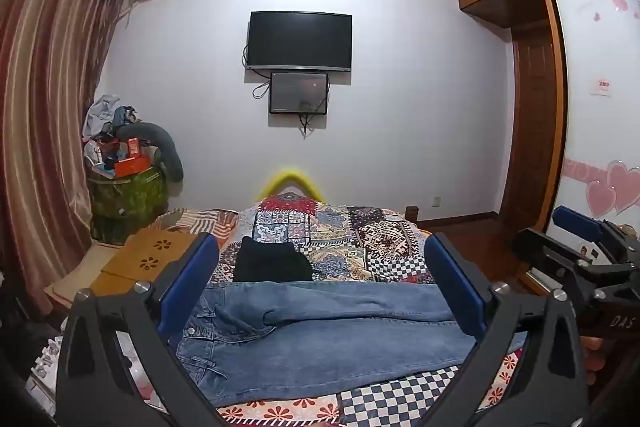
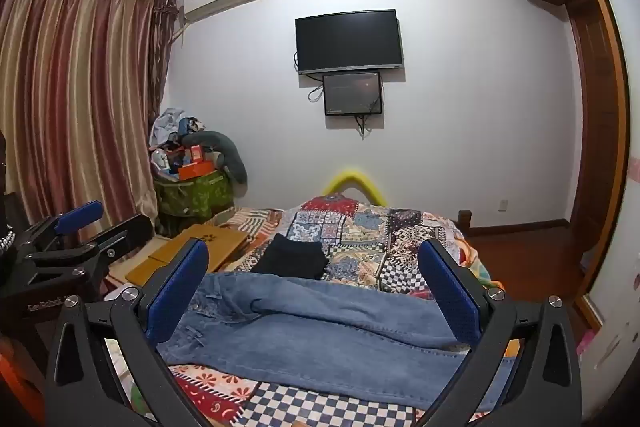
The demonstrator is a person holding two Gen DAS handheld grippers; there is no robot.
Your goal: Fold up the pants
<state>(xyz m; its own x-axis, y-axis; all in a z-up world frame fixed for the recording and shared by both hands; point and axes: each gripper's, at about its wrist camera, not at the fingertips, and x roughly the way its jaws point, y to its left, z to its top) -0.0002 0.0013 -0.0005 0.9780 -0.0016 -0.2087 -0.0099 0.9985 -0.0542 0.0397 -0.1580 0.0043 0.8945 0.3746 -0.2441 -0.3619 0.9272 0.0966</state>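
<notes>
Jeans (image 1: pixel 320 331) are laid across the quilt (image 1: pixel 360 239); denim is judged heavy and limp. Both the left gripper (image 1: pixel 320 291) and right gripper (image 2: pixel 316 291) are held spread, empty; the waistband (image 1: pixel 196 331) is best pinched.

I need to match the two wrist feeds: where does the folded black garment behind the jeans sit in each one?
Left wrist: black garment lies left of centre, just beyond the jeans on the quilt.
Right wrist: black garment lies left of centre, again just past the jeans.
Shared landmark: the wall TV.
</notes>
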